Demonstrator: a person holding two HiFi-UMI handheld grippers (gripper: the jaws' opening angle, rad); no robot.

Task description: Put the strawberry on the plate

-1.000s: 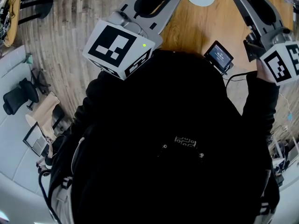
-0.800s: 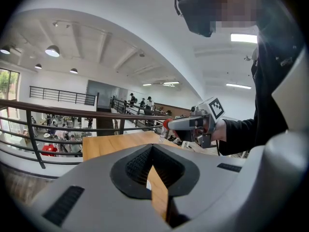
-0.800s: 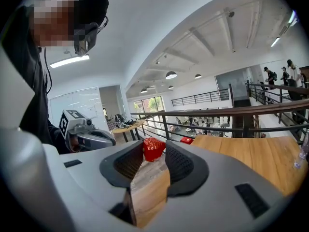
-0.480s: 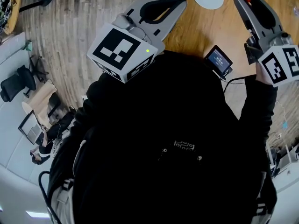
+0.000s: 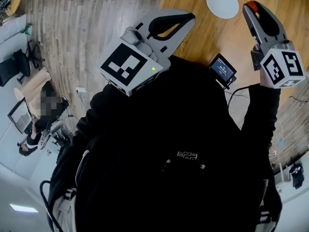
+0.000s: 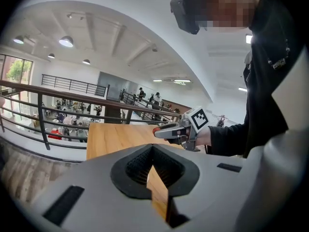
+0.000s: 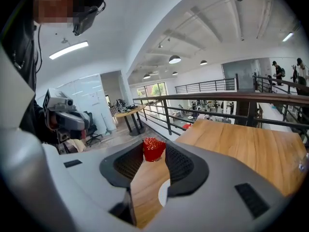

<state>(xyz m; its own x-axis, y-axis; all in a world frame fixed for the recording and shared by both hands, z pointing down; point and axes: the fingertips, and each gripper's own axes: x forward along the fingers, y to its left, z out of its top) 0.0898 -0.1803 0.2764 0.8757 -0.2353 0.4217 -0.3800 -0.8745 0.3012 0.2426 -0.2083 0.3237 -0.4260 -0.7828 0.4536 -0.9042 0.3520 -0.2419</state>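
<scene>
A red strawberry (image 5: 252,5) is pinched at the tip of my right gripper (image 5: 251,8), which is shut on it above the wooden table (image 5: 203,37). In the right gripper view the strawberry (image 7: 154,148) sits between the black pads (image 7: 181,166). The white plate (image 5: 222,3) lies on the table just left of that tip, and a sliver of the plate (image 7: 163,193) shows through the jaw gap. My left gripper (image 5: 189,17) hovers over the table's near left edge, shut with nothing in it; its pad tips meet (image 6: 152,149).
A small device with a lit screen (image 5: 222,69) and a cable sits at the table's near edge by the person's body. Wooden floor (image 5: 87,33) lies to the left of the table. A metal railing (image 7: 212,100) runs beyond the table's far edge.
Both grippers have sunk toward the table, the right one more. The strawberry has stayed in the right jaws. The plate now shows fully in the head view, close to the right gripper's tip.
</scene>
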